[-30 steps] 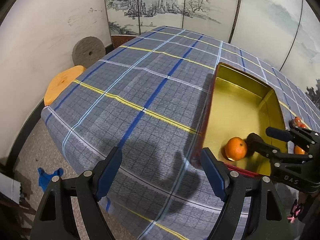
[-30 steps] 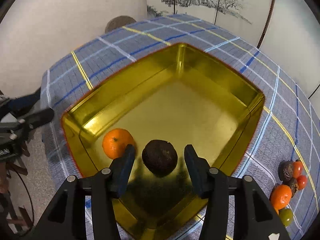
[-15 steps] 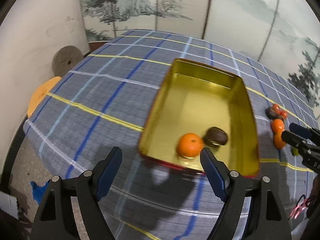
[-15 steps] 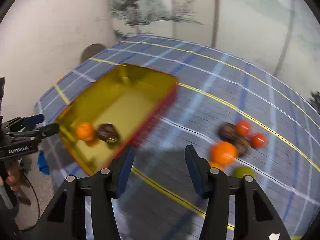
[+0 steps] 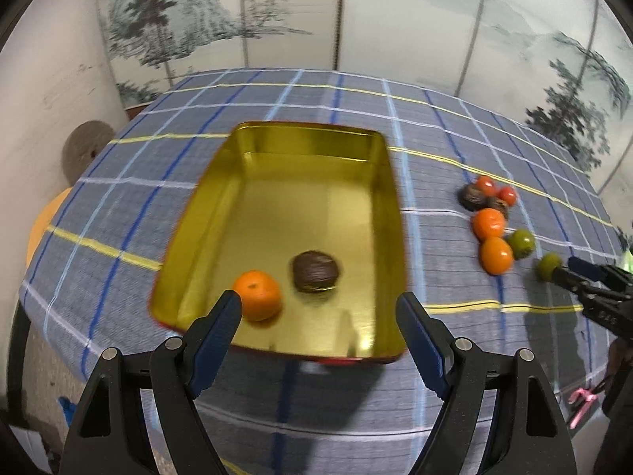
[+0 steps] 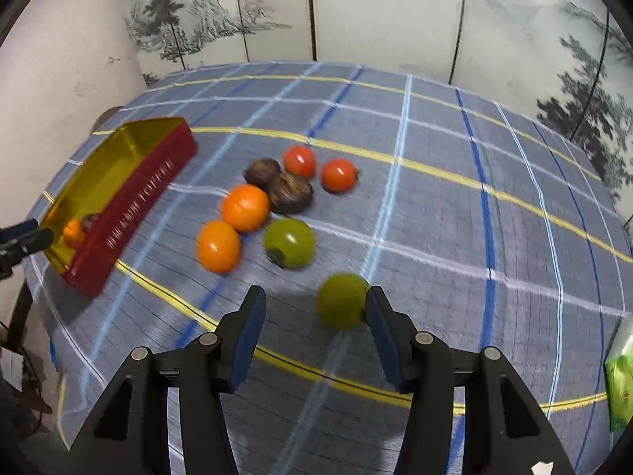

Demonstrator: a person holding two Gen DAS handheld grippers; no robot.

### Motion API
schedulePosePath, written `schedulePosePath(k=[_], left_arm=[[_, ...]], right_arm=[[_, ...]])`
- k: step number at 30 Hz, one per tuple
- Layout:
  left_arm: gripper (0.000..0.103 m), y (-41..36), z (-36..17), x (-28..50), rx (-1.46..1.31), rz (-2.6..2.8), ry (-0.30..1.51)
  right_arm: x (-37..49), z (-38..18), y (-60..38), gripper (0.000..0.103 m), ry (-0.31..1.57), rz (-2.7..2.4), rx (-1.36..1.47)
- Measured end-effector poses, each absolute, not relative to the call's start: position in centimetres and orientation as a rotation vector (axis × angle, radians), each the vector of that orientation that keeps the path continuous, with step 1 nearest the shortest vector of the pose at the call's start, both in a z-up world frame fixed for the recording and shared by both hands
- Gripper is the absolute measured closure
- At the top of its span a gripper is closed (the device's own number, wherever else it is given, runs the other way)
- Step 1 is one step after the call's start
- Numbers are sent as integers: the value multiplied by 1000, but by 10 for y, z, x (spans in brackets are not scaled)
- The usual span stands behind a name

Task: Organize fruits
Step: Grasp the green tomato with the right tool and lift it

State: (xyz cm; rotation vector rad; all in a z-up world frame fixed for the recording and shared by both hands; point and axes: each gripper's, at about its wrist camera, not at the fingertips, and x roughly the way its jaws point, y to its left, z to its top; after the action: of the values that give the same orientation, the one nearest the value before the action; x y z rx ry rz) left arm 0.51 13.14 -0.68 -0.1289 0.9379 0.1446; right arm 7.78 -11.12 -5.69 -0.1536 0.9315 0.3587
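A gold tin tray with red outer walls (image 5: pixel 379 182) (image 6: pixel 134 198) lies on the checked tablecloth. An orange (image 5: pixel 258 295) and a dark brown fruit (image 5: pixel 315 270) lie in it. My left gripper (image 5: pixel 318 316) is open and empty, hovering over the tray's near edge. To the tray's right lies a cluster of loose fruit: two oranges (image 6: pixel 245 208) (image 6: pixel 218 246), two red tomatoes (image 6: pixel 299 160) (image 6: pixel 338 175), two dark brown fruits (image 6: pixel 290 193), a green fruit (image 6: pixel 289 243). My right gripper (image 6: pixel 314 312) is open, with another green fruit (image 6: pixel 342 305) between its fingers, next to the right fingertip.
A painted folding screen (image 5: pixel 356 16) stands behind the table. The table edge (image 6: pixel 63 356) drops off at the near left. A green packet (image 6: pixel 619 376) lies at the far right. A round stone disc (image 5: pixel 85 150) and an orange stool (image 5: pixel 43 225) stand by the left wall.
My right gripper has let go of the dark brown fruit in the tray and swung right to the loose fruit cluster. My left gripper has turned right to face the tray.
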Motion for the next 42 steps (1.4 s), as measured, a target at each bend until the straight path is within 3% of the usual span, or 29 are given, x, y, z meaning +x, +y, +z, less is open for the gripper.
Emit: schedulePosePath(k=[16,23,42], left_arm=[[23,56,-13,51,-52,17,970],[23,35,-24,65,-45,-14,998],[23,10,-50,92,-125,-71,1034]], right_arm=[[97,-90,-124,53,933,382,-113],[93,-90,-125,69,900,393,-109],[120,-90,-172,70,842,220,-68]])
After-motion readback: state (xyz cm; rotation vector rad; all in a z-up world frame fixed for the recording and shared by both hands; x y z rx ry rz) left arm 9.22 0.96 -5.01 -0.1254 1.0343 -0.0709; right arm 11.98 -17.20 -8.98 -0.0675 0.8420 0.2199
